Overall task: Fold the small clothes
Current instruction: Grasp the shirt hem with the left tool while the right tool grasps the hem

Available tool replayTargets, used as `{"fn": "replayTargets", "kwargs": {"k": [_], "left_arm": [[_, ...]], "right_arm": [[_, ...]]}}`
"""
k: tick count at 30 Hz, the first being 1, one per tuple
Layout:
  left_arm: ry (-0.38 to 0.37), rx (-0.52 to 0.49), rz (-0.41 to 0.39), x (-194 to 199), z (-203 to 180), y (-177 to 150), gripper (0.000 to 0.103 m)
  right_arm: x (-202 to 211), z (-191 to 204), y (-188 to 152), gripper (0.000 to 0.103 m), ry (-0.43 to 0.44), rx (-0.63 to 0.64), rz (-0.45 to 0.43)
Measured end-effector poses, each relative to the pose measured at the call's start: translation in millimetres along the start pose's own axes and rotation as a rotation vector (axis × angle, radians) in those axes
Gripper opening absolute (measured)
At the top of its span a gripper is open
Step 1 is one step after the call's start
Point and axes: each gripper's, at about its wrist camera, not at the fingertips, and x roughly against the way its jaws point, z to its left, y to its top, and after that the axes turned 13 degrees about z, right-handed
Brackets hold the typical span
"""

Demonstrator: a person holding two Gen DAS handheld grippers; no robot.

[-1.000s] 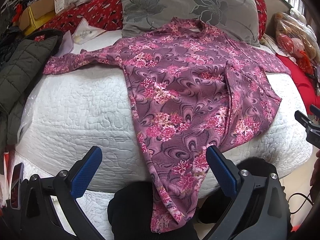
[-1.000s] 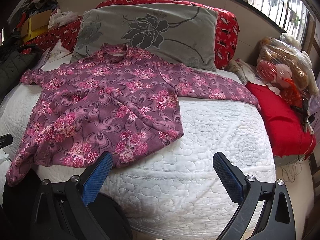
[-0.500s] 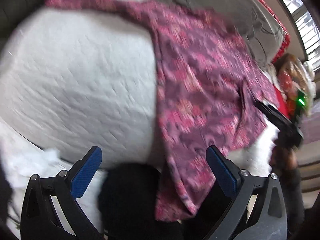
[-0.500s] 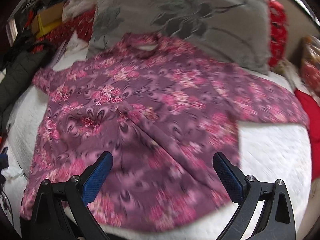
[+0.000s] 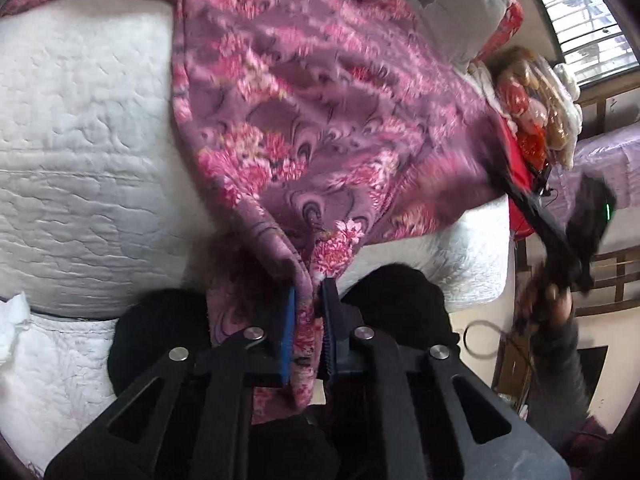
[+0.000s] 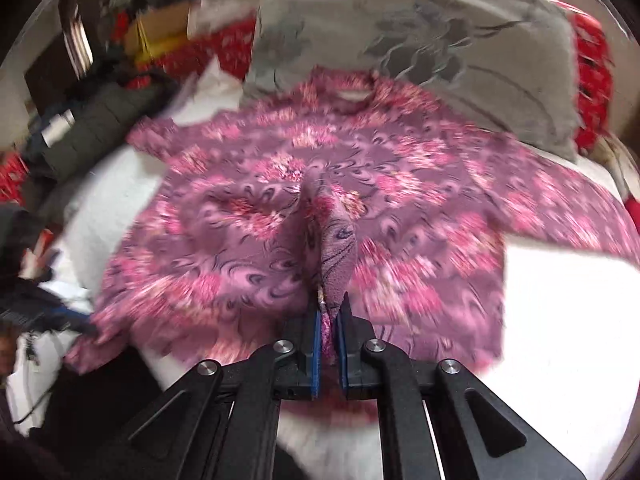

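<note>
On white quilt [image 6: 568,320]: floral top [image 6: 400,184] (both grippers clamped).

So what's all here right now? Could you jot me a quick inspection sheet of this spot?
Surface: white quilted bed cover.
Job's things: pink floral top spread flat, collar toward the grey pillow.
Clutter: dark jacket, cardboard box, bagged items.
Grippers: left tool has just closed on the top's hanging hem; right tool has just closed on a pinched-up fold.
Cables: thin cord beside the bed.
Surroundings: barred window, red bedding.
</note>
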Motion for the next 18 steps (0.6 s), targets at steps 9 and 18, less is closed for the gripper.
{"fn": "replayTargets", "kwargs": {"k": [9,18], "left_arm": [[-0.013,0.088,-0.002,18.9,36.7,-17.8,0.008],[-0.103,0.045,-0.013,3.5,18.8,-15.2,0.061]], "right_arm": [[38.1,-54.7,-134.7,0.008,-0.145,-0.237,0.133],[43.1,-102.1,-159.5,0.071,0.088,-0.606,0.051]]}}
